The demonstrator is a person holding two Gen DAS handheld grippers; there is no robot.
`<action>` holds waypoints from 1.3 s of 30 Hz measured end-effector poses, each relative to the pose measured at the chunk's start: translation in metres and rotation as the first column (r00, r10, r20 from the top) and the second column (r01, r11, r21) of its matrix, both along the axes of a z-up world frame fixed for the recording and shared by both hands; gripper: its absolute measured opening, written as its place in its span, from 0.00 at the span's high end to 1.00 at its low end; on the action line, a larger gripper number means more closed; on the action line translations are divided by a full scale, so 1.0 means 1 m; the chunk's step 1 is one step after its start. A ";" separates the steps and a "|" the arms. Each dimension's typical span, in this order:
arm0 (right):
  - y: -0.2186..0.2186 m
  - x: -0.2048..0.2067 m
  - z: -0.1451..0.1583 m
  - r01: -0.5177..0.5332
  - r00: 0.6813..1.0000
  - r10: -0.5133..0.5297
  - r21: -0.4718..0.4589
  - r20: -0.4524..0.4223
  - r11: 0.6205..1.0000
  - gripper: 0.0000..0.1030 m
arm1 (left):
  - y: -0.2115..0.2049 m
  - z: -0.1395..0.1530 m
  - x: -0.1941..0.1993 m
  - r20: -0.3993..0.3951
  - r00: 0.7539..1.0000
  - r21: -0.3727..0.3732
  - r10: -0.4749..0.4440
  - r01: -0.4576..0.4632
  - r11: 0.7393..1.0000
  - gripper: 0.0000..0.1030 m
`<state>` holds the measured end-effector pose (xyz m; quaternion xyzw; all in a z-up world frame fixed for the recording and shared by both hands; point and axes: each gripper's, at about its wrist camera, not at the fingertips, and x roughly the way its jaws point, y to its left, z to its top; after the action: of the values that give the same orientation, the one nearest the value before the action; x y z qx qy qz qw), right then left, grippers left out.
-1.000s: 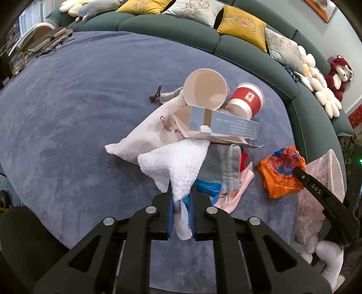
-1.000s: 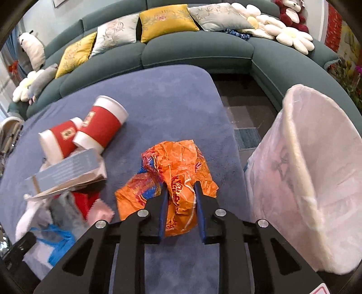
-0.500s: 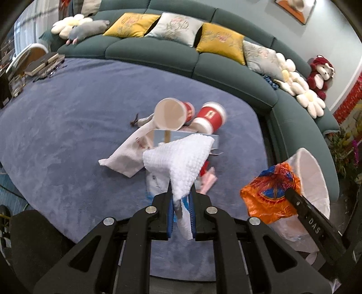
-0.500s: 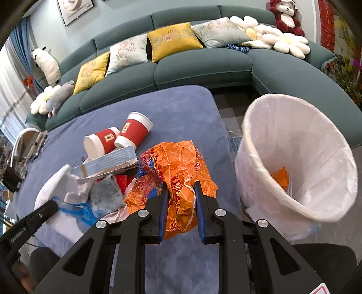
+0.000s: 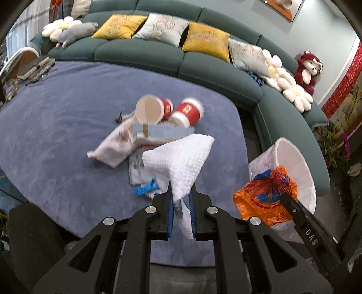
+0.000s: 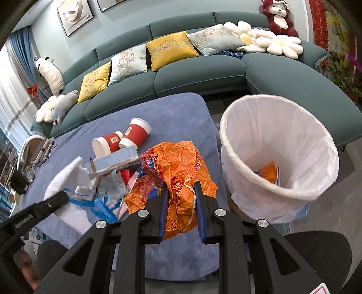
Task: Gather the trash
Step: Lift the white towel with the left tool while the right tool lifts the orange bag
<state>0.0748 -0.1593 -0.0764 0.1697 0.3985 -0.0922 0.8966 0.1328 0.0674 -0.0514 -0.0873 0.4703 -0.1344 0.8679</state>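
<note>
You lifted both loads off rug: left gripper (image 5: pixel 180 210) clenched on white waffle cloth (image 5: pixel 183 162), right gripper (image 6: pixel 181 201) clenched on orange plastic bag (image 6: pixel 178 178). Lined bin (image 6: pixel 280 194) now just right of bag; drop looked next.

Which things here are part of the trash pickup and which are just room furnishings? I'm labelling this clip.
Job: white textured cloth in left gripper; orange plastic bag in right gripper; lined bin; red paper cups; flat carton.

Lying about: sofa, cushions, red plush toy.
</note>
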 end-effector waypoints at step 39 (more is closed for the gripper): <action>0.015 -0.007 -0.006 -0.056 0.998 0.056 -0.024 -0.023 0.998 0.80 | 0.010 -0.042 -0.010 -0.062 0.998 0.115 -0.004 0.011 0.993 0.98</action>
<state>0.0683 -0.1445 -0.0826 0.1462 0.4121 -0.0740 0.8963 0.1228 0.0777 -0.0936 -0.0393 0.5043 -0.1073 0.8559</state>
